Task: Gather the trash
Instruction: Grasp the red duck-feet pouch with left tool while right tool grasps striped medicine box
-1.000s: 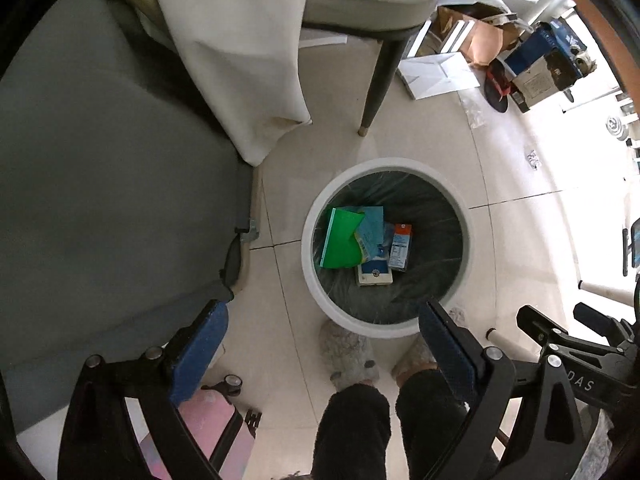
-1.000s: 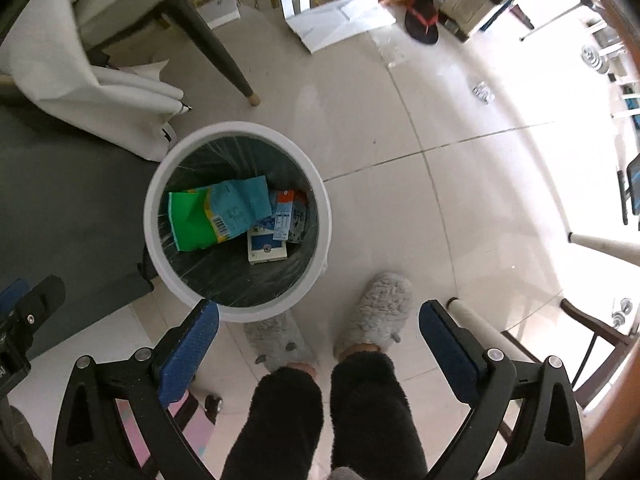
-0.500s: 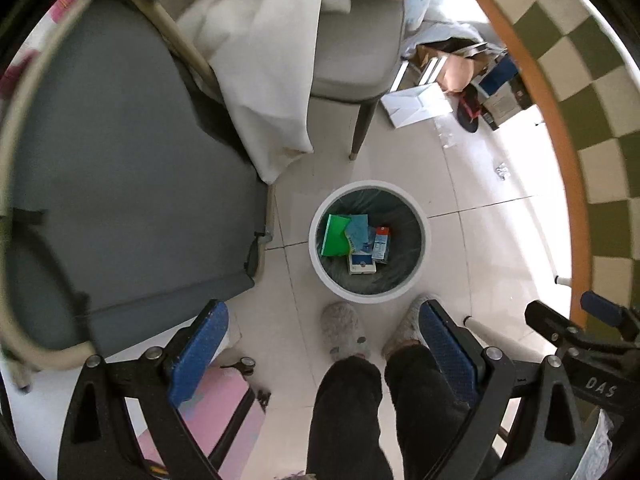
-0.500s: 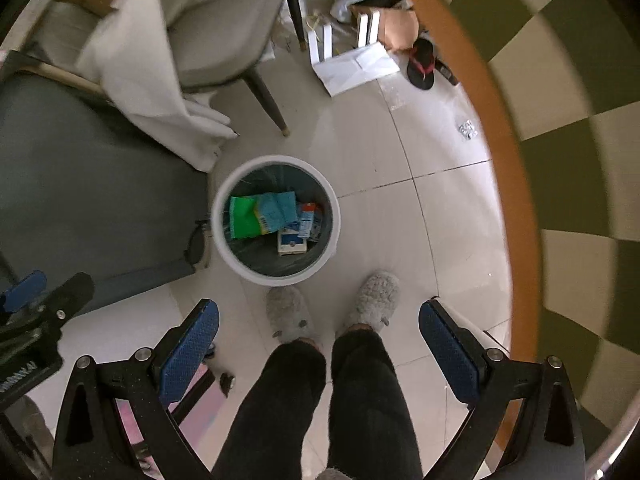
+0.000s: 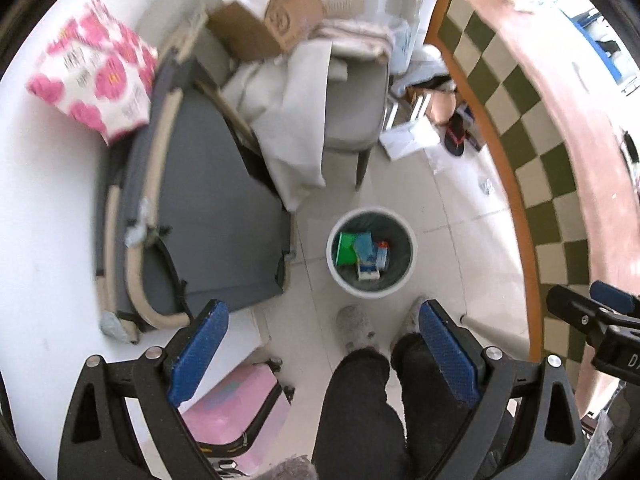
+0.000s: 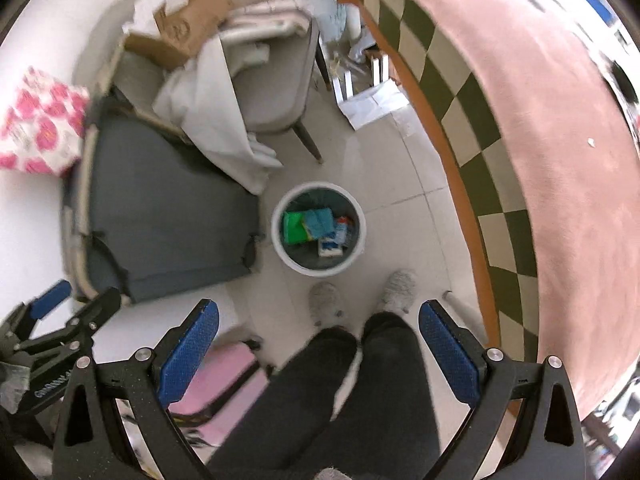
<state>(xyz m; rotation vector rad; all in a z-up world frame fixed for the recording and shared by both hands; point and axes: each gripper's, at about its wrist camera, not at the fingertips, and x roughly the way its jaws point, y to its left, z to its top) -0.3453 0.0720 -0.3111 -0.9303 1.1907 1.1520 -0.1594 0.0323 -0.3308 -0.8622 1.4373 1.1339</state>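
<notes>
Both grippers hang high above the floor, looking straight down. The left gripper point(image 5: 323, 334) has its jaws released, with nothing between them, and the right gripper point(image 6: 319, 334) is the same. The white trash bin point(image 5: 371, 293) stands on the tiled floor point(image 5: 452, 216) far beyond the jaws, just ahead of the person's grey slippers point(image 5: 355, 327). Inside it lie a green packet point(image 5: 345, 249) and some blue cartons point(image 6: 330, 246) (their print is too small to read). A pink suitcase point(image 5: 236, 412) is below the left jaws.

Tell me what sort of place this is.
Probably a lived-in home room: a tiled floor with a lined trash bin holding packaging, a cloth-draped chair, and a checkered tablecloth beside it.
</notes>
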